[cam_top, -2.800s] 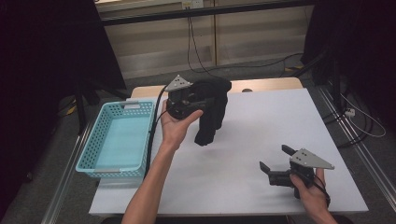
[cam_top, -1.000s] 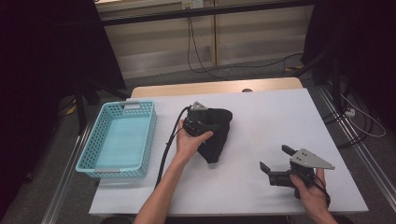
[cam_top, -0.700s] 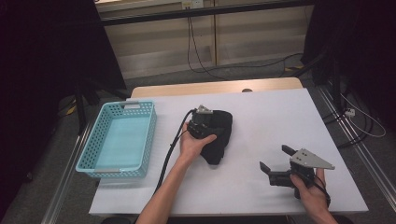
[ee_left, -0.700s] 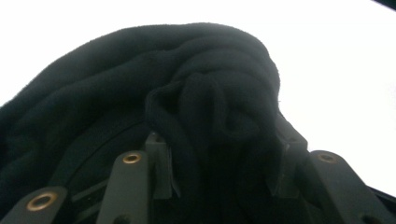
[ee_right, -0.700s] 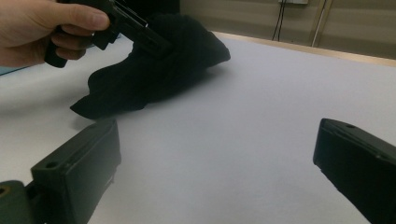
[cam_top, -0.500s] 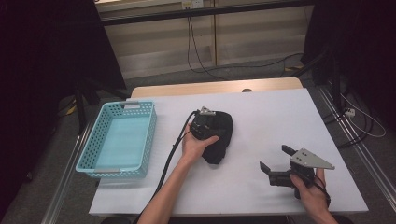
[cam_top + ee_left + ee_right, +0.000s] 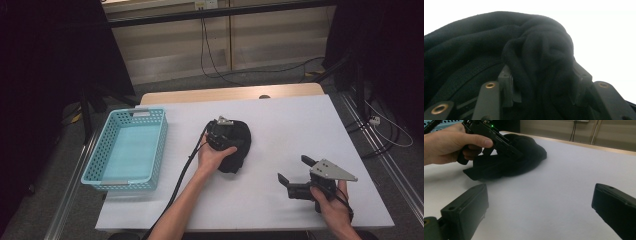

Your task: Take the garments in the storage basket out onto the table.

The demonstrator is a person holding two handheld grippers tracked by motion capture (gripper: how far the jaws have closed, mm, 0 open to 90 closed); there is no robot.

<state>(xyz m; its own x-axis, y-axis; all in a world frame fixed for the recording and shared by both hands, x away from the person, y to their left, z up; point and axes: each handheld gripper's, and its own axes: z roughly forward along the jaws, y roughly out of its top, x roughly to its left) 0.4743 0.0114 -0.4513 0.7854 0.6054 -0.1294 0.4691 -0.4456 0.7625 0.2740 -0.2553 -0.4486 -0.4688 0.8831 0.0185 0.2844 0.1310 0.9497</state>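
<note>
A black cloth (image 7: 239, 146) lies bunched on the white table (image 7: 300, 120), near its middle. My left gripper (image 7: 223, 136) rests on the cloth's left part with a fold of it between the jaws. In the left gripper view the fold (image 7: 541, 57) fills the gap and touches both pads (image 7: 508, 88); the jaws have just been opening, so the grip is loosening. My right gripper (image 7: 293, 170) sits low at the front right of the table, open, nothing between its jaws. In the right gripper view (image 7: 539, 207) it faces the cloth (image 7: 526, 157) and the left hand.
A light-blue plastic basket (image 7: 100, 150) stands on the table's left side. A black cable (image 7: 187, 162) trails from the left gripper along the forearm. Bare tabletop lies between the cloth and the right gripper. Cables run across the floor behind the table.
The left hand has brought the cloth down from the air and laid it on the table. The hanging fabric has collapsed into a heap. The right gripper has stayed in place.
</note>
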